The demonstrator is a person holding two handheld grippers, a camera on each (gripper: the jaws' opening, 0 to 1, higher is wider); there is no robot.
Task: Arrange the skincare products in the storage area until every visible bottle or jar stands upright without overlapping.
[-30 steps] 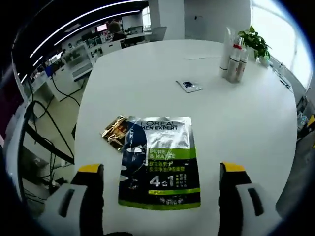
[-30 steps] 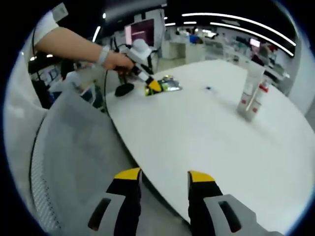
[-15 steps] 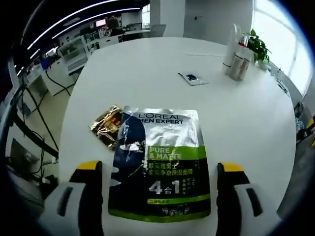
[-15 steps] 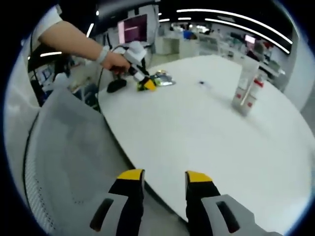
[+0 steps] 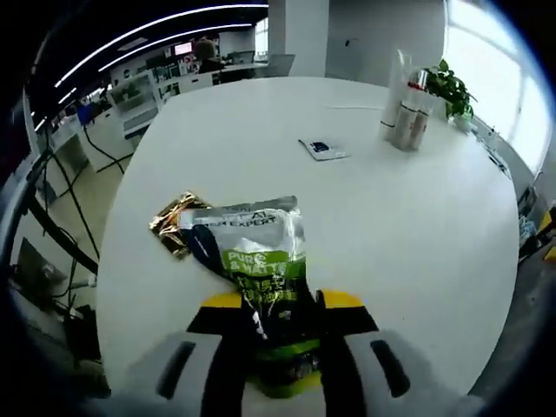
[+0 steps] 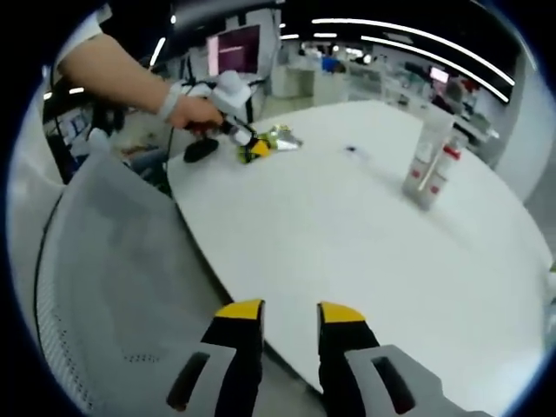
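In the left gripper view my left gripper is shut on the near end of a silver, green and black face-mask pack, whose far end bends up off the white table. A gold sachet lies beside the pack on the left. A small flat sachet lies farther out. Tall white tubes and bottles stand upright at the far right. In the right gripper view my right gripper hovers over the table's near edge, narrowly open and holding nothing. There the left gripper sits by the mask pack, and the tubes stand on the right.
A potted plant stands behind the tubes. A grey mesh chair is close to the table edge on the left of the right gripper view. A person's hand holds the left gripper. Desks and monitors fill the room behind.
The left gripper's jaws have shut on the mask pack and its far end has lifted and bent. The right gripper's jaws have narrowed a little.
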